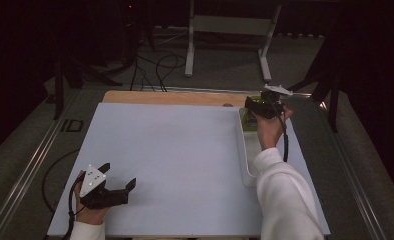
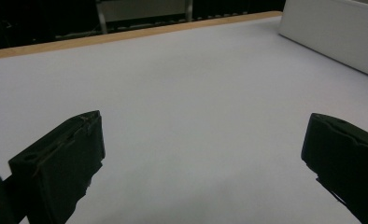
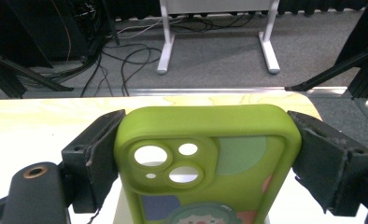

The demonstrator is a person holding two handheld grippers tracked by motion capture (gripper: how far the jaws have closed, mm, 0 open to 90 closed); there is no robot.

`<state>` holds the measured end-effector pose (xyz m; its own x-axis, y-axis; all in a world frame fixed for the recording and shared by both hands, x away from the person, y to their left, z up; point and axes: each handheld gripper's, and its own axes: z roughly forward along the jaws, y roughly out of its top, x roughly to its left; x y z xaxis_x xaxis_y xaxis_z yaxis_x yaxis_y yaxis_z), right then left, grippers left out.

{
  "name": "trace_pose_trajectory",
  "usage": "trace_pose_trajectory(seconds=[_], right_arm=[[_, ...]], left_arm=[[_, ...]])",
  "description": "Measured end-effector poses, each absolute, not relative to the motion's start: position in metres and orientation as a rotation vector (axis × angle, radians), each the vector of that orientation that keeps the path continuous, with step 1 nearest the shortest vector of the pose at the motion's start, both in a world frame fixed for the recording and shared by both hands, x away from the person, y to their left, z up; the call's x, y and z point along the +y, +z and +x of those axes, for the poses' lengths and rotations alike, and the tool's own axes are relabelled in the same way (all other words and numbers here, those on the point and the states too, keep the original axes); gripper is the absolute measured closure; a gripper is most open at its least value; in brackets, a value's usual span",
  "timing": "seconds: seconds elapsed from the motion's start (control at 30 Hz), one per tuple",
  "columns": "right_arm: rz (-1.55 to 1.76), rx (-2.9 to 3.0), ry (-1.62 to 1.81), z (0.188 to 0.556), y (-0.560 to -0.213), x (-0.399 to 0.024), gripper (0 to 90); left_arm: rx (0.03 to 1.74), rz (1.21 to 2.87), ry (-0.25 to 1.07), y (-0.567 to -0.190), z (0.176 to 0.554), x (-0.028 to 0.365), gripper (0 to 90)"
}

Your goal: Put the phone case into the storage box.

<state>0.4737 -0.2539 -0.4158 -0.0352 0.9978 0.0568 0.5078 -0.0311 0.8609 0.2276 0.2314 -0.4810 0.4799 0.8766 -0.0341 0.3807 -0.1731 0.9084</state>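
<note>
- Right gripper (image 3: 205, 154) pinched a green phone case (image 3: 205, 158) by both long edges, above the white tray (image 1: 246, 155).
- Left gripper (image 2: 203, 154) rested on the white table (image 2: 182, 93), jaws spread wide, holding nothing.

L claw (image 1: 119, 182): blk, grey tri plate, cable | R claw (image 1: 249, 102): blk, grey plate | sleeves: white

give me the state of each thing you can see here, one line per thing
Phone case: empty, camera holes showing through, clamped by its sides.
Right gripper: jaws shut on the phone case, held above the white tray.
Left gripper: jaws wide open, holding nothing, low over the table.
White tray: on the table.
</note>
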Motion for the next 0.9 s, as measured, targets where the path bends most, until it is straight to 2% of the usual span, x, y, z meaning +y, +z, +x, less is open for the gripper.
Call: trace_pose_trajectory(seconds=[0.9], right_arm=[[1.597,1.652,0.929,0.48,-0.431,-0.248,15.4]], left_arm=[[1.074,1.751,0.641,-0.481,0.227,0.233,0.1]])
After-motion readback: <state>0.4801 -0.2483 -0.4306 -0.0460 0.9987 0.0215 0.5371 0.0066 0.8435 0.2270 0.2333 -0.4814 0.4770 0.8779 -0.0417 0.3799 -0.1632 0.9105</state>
